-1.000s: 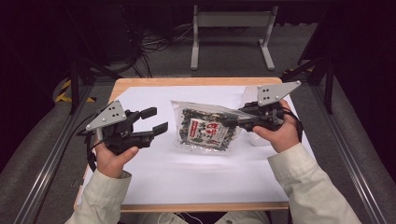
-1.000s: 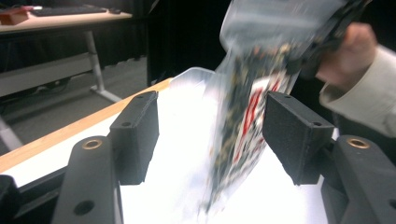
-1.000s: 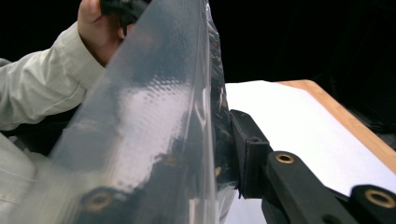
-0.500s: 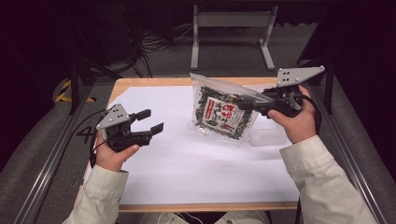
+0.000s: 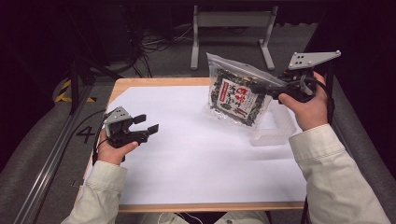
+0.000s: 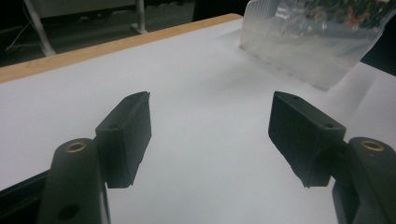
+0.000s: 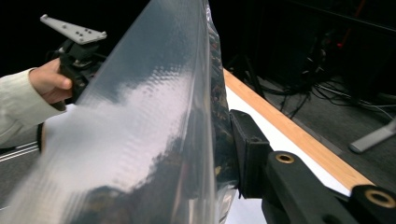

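Observation:
A clear plastic bag point(image 5: 236, 95) with a dark printed snack pack inside hangs tilted above the table's far right, over a clear plastic container point(image 5: 275, 128). My right gripper point(image 5: 261, 87) is shut on the bag's right edge; in the right gripper view the bag point(image 7: 154, 116) stands close in front, pressed against the one jaw that shows. My left gripper point(image 5: 145, 124) is held low over the white sheet at the left, open and holding nothing. In the left gripper view its jaws stand wide apart, with the container point(image 6: 299, 53) and the bag point(image 6: 336, 16) beyond them.
A white sheet point(image 5: 196, 154) covers the wooden table point(image 5: 154, 82). A metal stand point(image 5: 231, 28) and cables lie on the floor behind. A rail point(image 5: 51, 163) runs along the table's left side. The right gripper view shows the left hand and its gripper point(image 7: 77, 46) farther off.
The right gripper has lifted the bag off the table and carried it up and to the right, over the clear container. The left gripper has drawn back toward the left, still open.

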The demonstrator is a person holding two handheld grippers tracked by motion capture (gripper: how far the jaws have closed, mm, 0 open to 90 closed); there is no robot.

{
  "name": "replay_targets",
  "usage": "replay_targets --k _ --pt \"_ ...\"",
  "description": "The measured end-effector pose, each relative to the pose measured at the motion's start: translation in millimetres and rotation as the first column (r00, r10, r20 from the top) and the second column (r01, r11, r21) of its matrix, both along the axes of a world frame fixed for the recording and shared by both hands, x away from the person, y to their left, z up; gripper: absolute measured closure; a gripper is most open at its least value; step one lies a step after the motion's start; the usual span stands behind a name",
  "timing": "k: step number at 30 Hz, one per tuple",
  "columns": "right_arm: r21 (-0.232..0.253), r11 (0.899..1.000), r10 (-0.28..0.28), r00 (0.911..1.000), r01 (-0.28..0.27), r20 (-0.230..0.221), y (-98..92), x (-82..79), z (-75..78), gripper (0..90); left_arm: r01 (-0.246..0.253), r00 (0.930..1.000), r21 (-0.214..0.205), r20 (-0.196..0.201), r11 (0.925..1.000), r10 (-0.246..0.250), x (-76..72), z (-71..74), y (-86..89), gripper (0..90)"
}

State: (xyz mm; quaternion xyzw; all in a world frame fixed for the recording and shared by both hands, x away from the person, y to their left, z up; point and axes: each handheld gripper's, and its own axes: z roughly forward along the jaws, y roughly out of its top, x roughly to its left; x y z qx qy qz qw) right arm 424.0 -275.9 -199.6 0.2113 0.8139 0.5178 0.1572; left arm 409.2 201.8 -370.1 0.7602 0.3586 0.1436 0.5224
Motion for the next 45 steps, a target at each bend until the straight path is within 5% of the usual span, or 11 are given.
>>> replay_targets --k 16,45 --pt "-0.026 0.991 -0.13 0.9909 0.131 0.035 -28.8 24.3 9.0 76.1 0.03 0.9995 0.044 -0.01 0.9986 -0.029 12.2 -23.2 2.1 15.0" --pt "-0.076 0.952 -0.289 0.9536 0.296 0.084 -70.5 37.0 5.5 76.1 0.039 0.9988 0.042 -0.032 0.9984 -0.037 12.0 -23.5 1.6 16.1"
